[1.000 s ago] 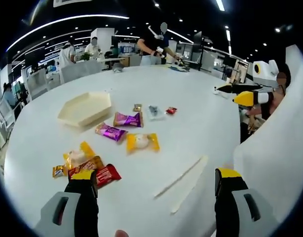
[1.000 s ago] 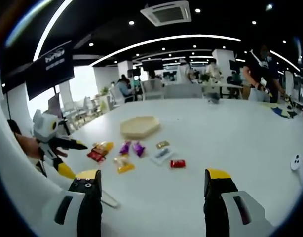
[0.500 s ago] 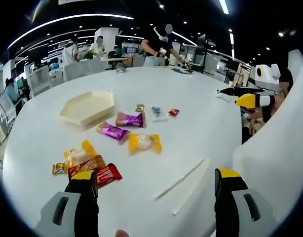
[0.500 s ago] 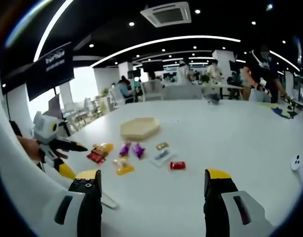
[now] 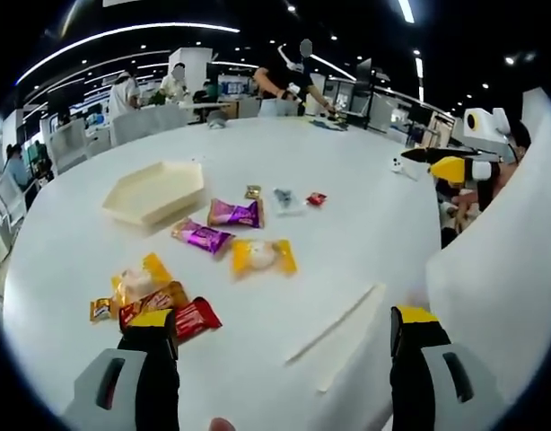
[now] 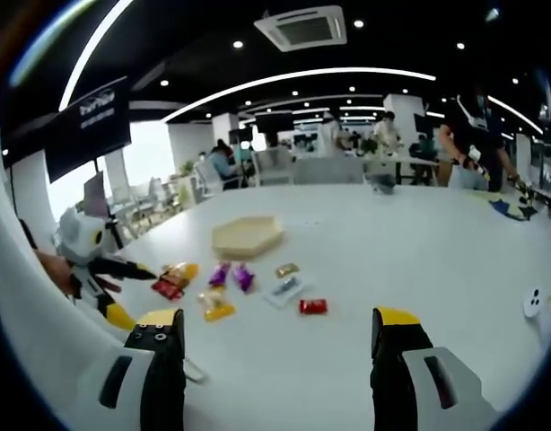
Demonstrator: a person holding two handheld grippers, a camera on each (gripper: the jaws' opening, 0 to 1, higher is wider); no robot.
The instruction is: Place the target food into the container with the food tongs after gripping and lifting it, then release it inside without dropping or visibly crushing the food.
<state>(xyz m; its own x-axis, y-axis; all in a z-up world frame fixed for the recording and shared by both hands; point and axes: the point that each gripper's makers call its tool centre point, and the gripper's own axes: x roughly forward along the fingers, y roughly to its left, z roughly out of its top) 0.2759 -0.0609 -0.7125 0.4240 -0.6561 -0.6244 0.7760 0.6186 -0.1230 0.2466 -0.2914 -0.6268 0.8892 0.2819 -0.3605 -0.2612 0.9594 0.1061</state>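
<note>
**Surfaces and finishes**

Table (image 5: 365, 189): smooth white top, faint sheen from ceiling lights. Hexagonal tray (image 5: 155, 191), at 10 o'clock in the left gripper view: matt cream plastic. Purple wrappers (image 5: 233, 214): glossy foil-like film. Yellow packet (image 5: 262, 258): shiny plastic film. Food tongs (image 5: 334, 325): pale, translucent-looking plastic

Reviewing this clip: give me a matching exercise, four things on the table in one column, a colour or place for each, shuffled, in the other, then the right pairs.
Things:
1. hexagonal tray
2. tongs
3. bun packet
4. two candy wrappers

Descriptions:
A. purple, between the tray and the bun packet
B. cream, empty, farthest back on the left of the left gripper view
C. yellow, at the middle of the spread
D. pale, lying between the open jaws of the left hand-held gripper

Pairs: 1-B, 2-D, 3-C, 4-A
</note>
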